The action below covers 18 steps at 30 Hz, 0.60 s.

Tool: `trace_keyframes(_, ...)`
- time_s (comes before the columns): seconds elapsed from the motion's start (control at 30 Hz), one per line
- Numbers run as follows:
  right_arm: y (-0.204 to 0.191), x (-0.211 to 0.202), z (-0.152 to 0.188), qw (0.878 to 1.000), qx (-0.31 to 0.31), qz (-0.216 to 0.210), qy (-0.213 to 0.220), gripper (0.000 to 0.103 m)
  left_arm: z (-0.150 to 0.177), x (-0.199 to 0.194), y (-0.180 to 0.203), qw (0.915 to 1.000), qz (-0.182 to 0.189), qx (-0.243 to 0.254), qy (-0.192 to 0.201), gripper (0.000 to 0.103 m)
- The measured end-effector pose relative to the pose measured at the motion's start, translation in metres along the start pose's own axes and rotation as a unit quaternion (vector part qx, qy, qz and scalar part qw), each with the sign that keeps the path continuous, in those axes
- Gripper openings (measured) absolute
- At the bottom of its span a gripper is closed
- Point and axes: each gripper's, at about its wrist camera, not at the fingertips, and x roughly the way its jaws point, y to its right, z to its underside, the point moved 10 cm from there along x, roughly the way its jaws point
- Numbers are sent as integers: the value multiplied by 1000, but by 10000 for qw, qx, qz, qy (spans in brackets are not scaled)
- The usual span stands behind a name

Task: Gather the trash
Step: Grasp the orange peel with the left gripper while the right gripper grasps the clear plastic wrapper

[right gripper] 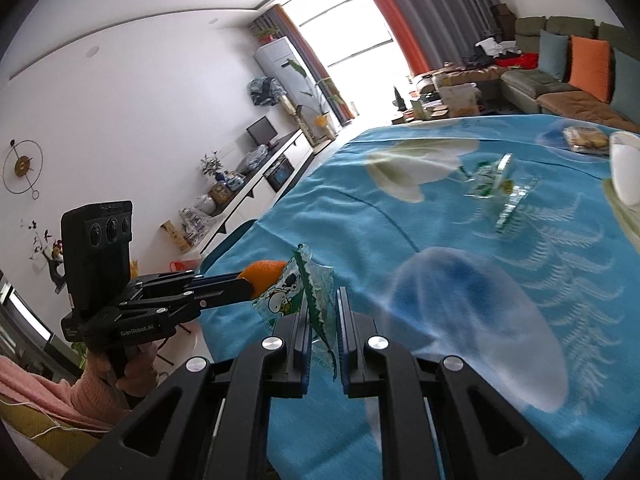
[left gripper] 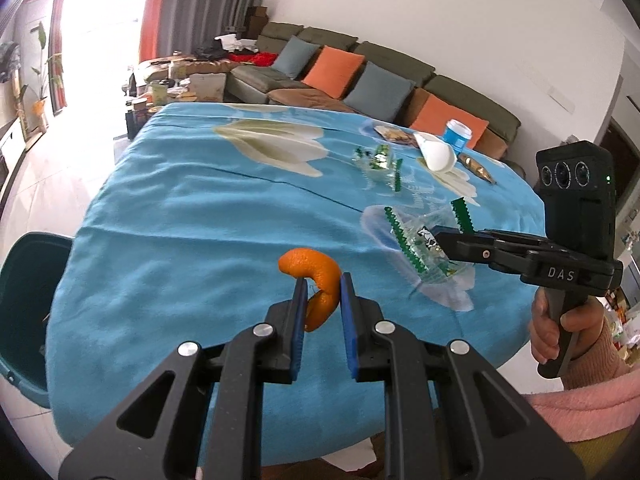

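A curled orange peel (left gripper: pixel 316 268) is pinched between the blue pads of my left gripper (left gripper: pixel 323 280), which is shut on it above the blue tablecloth (left gripper: pixel 192 220). The right wrist view shows that peel (right gripper: pixel 264 274) at the tip of the left gripper (right gripper: pixel 248 280). My right gripper (right gripper: pixel 324 296) is shut on a clear plastic wrapper (right gripper: pixel 288 296) with green serrated edges and a cartoon print. In the left wrist view the wrapper (left gripper: pixel 416 248) hangs from the right gripper (left gripper: pixel 438 240), held by a hand in a pink sleeve.
A dark green bin (left gripper: pixel 24 300) stands by the table's left edge. On the far part of the cloth lie another clear wrapper (left gripper: pixel 378 160), a white paper cone (left gripper: pixel 436 152), a blue cup (left gripper: pixel 457 134), a snack packet (left gripper: pixel 394 134) and a gold wrapper (left gripper: pixel 476 168). A sofa stands behind.
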Motion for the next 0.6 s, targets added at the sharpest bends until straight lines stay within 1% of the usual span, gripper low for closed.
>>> trace_keyframes(0.27,-17,22,-6,9997,-118,-179,-132,10,2,-14,-21,9997,-178,-151,95,17)
trace_keyframes(0.6,-35,42,-9,9988,-229,-338,-260,10,3,-28,-39,9989,-350,-245,175,17)
